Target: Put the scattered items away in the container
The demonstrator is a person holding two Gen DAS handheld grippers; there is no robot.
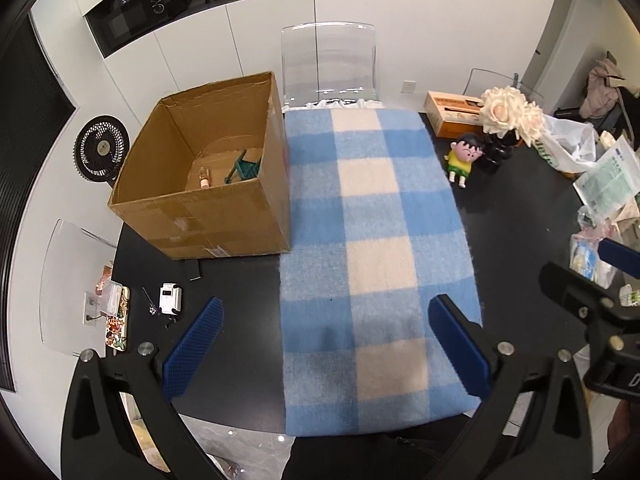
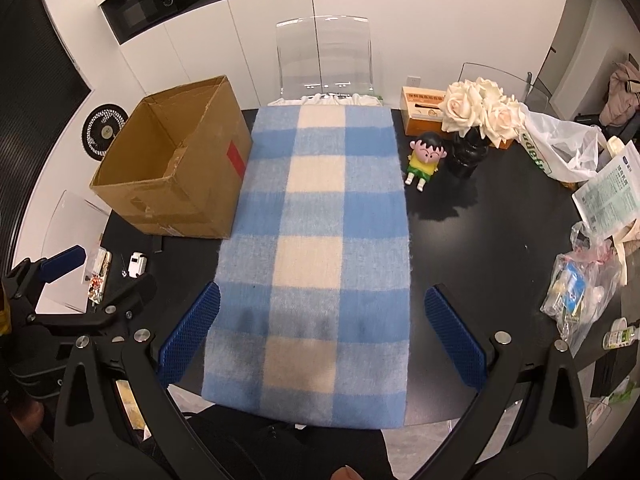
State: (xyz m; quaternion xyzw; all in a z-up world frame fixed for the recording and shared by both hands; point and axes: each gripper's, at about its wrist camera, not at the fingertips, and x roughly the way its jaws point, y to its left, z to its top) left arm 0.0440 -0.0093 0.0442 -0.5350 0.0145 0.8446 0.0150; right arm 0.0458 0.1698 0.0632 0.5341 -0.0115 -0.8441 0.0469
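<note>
An open cardboard box [image 1: 208, 216] stands at the table's left; it also shows in the right wrist view [image 2: 188, 196]. Inside it lie a small green item [image 1: 245, 168] and a small bottle [image 1: 204, 178]. A blue and cream checked cloth [image 1: 376, 248] runs down the middle of the black table, seen too in the right wrist view [image 2: 316, 248]. A cartoon doll [image 1: 462, 158] in a yellow shirt sits right of the cloth, also in the right wrist view [image 2: 425, 160]. My left gripper [image 1: 326, 350] is open and empty above the cloth's near end. My right gripper [image 2: 320, 338] is open and empty there too.
A black vase of cream roses [image 2: 472, 128] stands beside the doll, with an orange tissue box [image 2: 420, 114] behind. Plastic bags and packets [image 2: 580, 288] crowd the right edge. A small white device [image 1: 170, 298] and a patterned case [image 1: 118, 320] lie front left. Clear chairs [image 1: 330, 64] surround the table.
</note>
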